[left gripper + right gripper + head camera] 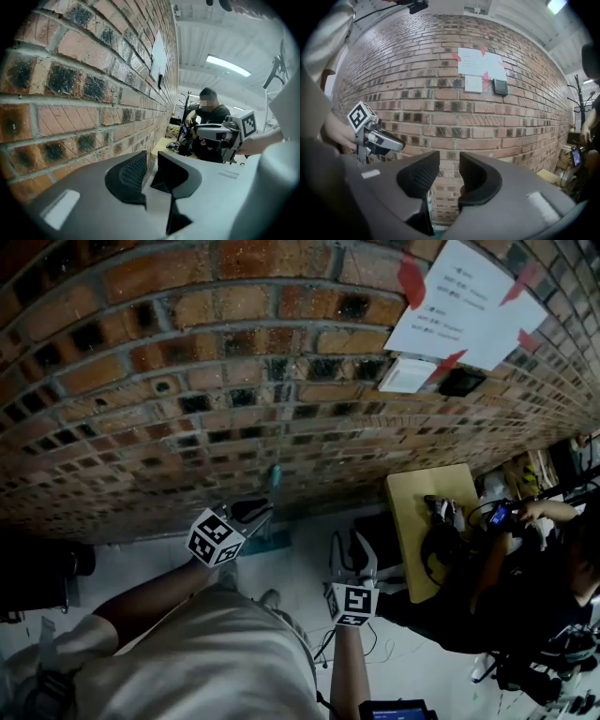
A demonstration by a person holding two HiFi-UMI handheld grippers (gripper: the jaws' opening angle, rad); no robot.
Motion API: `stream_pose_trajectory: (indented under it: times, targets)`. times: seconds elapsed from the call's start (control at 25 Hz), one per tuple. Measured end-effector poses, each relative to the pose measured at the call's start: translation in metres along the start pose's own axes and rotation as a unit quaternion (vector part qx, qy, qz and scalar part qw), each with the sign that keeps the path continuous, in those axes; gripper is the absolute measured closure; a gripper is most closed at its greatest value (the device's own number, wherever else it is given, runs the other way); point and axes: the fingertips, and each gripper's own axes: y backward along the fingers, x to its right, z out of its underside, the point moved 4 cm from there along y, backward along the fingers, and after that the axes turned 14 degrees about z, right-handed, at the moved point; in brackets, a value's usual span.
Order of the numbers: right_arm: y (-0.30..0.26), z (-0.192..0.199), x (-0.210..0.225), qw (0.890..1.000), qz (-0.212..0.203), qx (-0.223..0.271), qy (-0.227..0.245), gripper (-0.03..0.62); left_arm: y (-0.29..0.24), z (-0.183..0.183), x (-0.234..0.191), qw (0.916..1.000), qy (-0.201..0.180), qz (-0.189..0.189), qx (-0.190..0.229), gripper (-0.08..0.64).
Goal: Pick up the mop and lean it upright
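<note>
The mop's teal handle (274,479) stands against the brick wall (187,381), and its teal head (265,542) rests on the floor at the wall's foot. My left gripper (262,510) is right beside the handle, just below it in the head view; its jaws (151,171) stand slightly apart with nothing between them. My right gripper (353,549) hangs to the right, away from the mop. It is open (449,173) and empty, facing the wall. A strip of the teal handle (430,204) shows low under its left jaw.
A yellow table (422,521) with dark gear stands at the right by the wall. A seated person (525,587) is beside it. Papers (464,306) and a switch plate (408,374) hang on the wall. A dark object (37,573) sits at the left.
</note>
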Motion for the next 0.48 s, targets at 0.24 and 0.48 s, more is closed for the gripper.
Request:
stream_pose_trajectory:
  times: [0.24, 0.48]
  targets:
    - [0.02, 0.016, 0.024, 1.0, 0.009, -0.013, 0.005, 0.457, -0.009, 0.006, 0.014, 1.0, -0.001, -0.003, -0.004, 0.465]
    - [0.039, 0.03, 0.046, 1.0, 0.015, -0.024, 0.004, 0.459, -0.019, 0.012, 0.034, 0.9999, -0.005, -0.006, -0.01, 0.465]
